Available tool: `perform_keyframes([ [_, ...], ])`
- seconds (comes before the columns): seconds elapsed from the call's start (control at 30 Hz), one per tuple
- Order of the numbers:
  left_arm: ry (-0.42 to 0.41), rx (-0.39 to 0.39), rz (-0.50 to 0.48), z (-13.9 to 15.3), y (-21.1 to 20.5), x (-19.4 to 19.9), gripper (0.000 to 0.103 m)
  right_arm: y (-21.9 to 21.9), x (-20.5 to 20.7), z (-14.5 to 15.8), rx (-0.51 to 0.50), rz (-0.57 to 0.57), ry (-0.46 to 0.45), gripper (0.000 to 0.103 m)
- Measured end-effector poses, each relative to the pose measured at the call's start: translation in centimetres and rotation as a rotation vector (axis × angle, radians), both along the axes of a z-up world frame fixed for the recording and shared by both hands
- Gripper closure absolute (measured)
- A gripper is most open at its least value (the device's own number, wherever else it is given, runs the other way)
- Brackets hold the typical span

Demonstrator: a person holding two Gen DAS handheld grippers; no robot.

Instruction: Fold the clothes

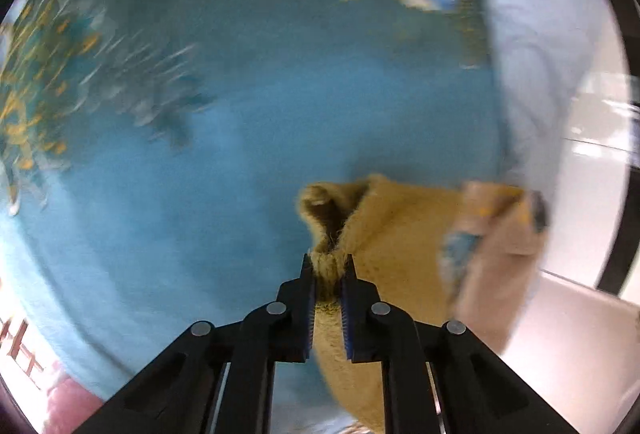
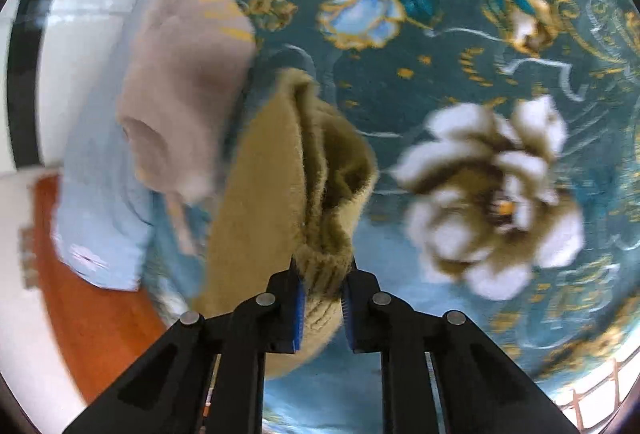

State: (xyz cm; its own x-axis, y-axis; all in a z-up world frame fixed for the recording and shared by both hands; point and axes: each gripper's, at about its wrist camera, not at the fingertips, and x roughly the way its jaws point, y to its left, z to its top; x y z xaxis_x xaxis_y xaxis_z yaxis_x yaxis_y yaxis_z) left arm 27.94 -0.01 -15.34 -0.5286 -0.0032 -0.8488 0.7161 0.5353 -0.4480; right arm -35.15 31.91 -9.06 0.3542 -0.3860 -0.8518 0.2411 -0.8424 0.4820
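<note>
Both grippers — left (image 1: 328, 268) and right (image 2: 323, 270) — pinch a fuzzy tan garment (image 2: 280, 170), held bunched just ahead over the floral blanket (image 2: 500, 46) — no neat fold yet, most folding seemingly remains.

the knit garment (image 2: 256, 170) hangs over the blanket (image 2: 460, 74), the left gripper (image 1: 329, 266) and right gripper (image 2: 323, 270) each pinching an edge; another garment (image 2: 180, 86) lies at its left in the right wrist view.
</note>
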Motion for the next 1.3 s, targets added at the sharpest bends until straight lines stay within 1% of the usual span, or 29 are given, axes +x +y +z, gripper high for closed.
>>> perform_keyframes([
  [0.03,-0.002,0.050,0.032,-1.4,0.7,0.7,0.091,0.7,0.1,-1.2,0.034,-0.001,-0.016,0.087],
  [0.07,0.016,0.073,0.070,-2.2,1.1,1.2,0.088,1.3,0.3,-2.3,0.075,-0.013,-0.041,0.087],
  [0.1,0.041,0.086,0.110,-2.7,1.4,1.5,0.087,1.7,0.4,-2.9,0.091,-0.027,-0.053,0.087],
  [0.13,0.066,0.100,0.149,-3.3,1.8,1.9,0.079,1.8,0.4,-3.0,0.093,-0.042,-0.053,0.087],
  [0.17,0.062,0.097,0.138,-3.3,1.7,1.7,0.065,1.9,0.3,-2.9,0.088,-0.055,-0.053,0.087],
  [0.23,0.035,0.078,0.082,-2.9,1.2,1.1,0.039,1.5,0.0,-2.6,0.086,-0.047,-0.052,0.084],
  [0.27,0.021,0.069,0.054,-2.7,0.9,0.8,0.037,1.3,-0.1,-2.4,0.092,-0.036,-0.050,0.083],
  [0.37,-0.019,0.042,-0.029,-2.2,0.1,0.0,0.037,0.5,-0.5,-1.4,0.104,0.006,-0.031,0.083],
  [0.4,-0.047,0.030,-0.057,-1.8,-0.2,-0.4,0.037,0.2,-0.6,-1.1,0.105,0.020,-0.020,0.083],
  [0.5,-0.125,-0.092,-0.182,0.7,-2.0,-2.2,0.037,0.2,-0.3,0.3,0.121,0.067,0.023,0.083],
  [0.6,-0.130,-0.229,-0.402,3.0,-4.6,-5.7,0.037,0.5,-0.2,1.2,0.137,0.092,0.048,0.082],
  [0.63,-0.128,-0.264,-0.483,3.4,-5.5,-7.0,0.035,0.5,-0.3,1.5,0.143,0.099,0.055,0.082],
  [0.67,-0.130,-0.294,-0.574,3.7,-6.2,-8.7,0.031,0.5,-0.4,1.8,0.150,0.106,0.063,0.082],
  [0.7,-0.134,-0.317,-0.652,3.7,-6.8,-9.9,0.030,0.9,-0.3,1.6,0.154,0.111,0.071,0.082],
  [0.73,-0.138,-0.337,-0.717,3.6,-7.5,-11.0,0.030,1.1,-0.5,2.0,0.155,0.115,0.080,0.082],
  [0.77,-0.147,-0.350,-0.772,3.3,-7.7,-11.6,0.029,1.7,0.3,2.2,0.155,0.117,0.088,0.082],
  [0.83,-0.160,-0.366,-0.867,2.4,-7.8,-12.2,0.029,1.5,0.8,2.5,0.159,0.121,0.104,0.081],
  [0.87,-0.163,-0.370,-0.906,2.1,-7.8,-12.4,0.028,0.9,1.4,2.3,0.163,0.123,0.111,0.080],
  [0.93,-0.160,-0.378,-0.977,1.4,-7.9,-13.0,0.028,0.9,1.4,2.6,0.176,0.127,0.131,0.075],
  [0.97,-0.152,-0.380,-1.007,0.9,-8.1,-13.6,0.028,1.0,1.3,2.8,0.180,0.128,0.139,0.074],
  [1.03,-0.125,-0.386,-1.043,0.5,-8.3,-14.3,0.028,1.2,1.2,3.2,0.193,0.124,0.154,0.073],
  [1.13,-0.073,-0.396,-1.069,0.8,-8.3,-15.6,0.031,1.3,1.5,3.4,0.209,0.119,0.162,0.073],
  [1.17,-0.062,-0.406,-1.072,0.9,-8.2,-15.4,0.038,1.4,1.6,3.4,0.214,0.117,0.165,0.073],
  [1.2,-0.049,-0.417,-1.074,1.2,-8.1,-15.1,0.044,1.4,1.7,3.5,0.220,0.115,0.167,0.073],
  [1.23,-0.043,-0.424,-1.092,1.5,-8.1,-15.0,0.059,1.2,2.1,3.6,0.219,0.120,0.167,0.073],
  [1.27,-0.038,-0.429,-1.115,1.9,-8.2,-14.9,0.071,0.9,2.5,3.5,0.217,0.126,0.167,0.073],
  [1.3,-0.033,-0.434,-1.138,2.2,-8.2,-14.8,0.075,0.6,2.9,3.5,0.214,0.134,0.165,0.073],
])
